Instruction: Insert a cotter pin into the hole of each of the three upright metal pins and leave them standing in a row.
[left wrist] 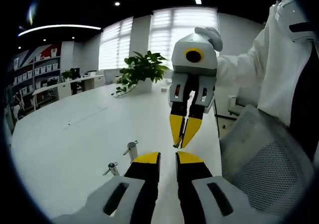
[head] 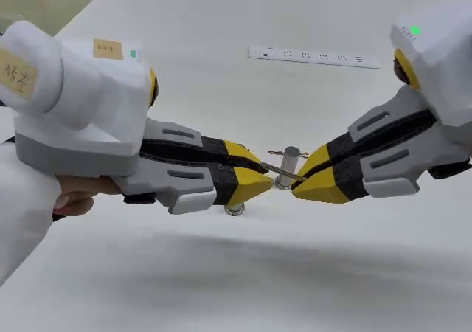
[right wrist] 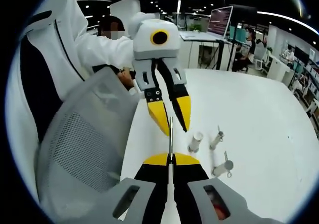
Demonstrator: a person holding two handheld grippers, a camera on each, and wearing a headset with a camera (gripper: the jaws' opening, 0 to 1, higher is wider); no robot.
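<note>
My right gripper (head: pixel 296 186) (right wrist: pixel 170 158) is shut on a thin cotter pin (head: pixel 279 171) (right wrist: pixel 170 137) that sticks out past its tips. Facing it tip to tip, my left gripper (head: pixel 267 182) (left wrist: pixel 168 157) is open, and the pin's free end lies between its spread jaws. Both hover just above the white table (head: pixel 221 273). Three upright metal pins stand below: one bare (right wrist: pixel 195 141) and two with cotter pins through them (right wrist: pixel 217 139) (right wrist: pixel 222 167). One metal pin (head: pixel 292 157) shows behind the tips, and another's base (head: pixel 234 209) under the left gripper.
A white power strip (head: pixel 313 56) lies at the table's far side. A grey mesh chair (right wrist: pixel 84 149) stands by the table edge near the person's white sleeves. A potted plant (left wrist: pixel 142 69) sits at the far end.
</note>
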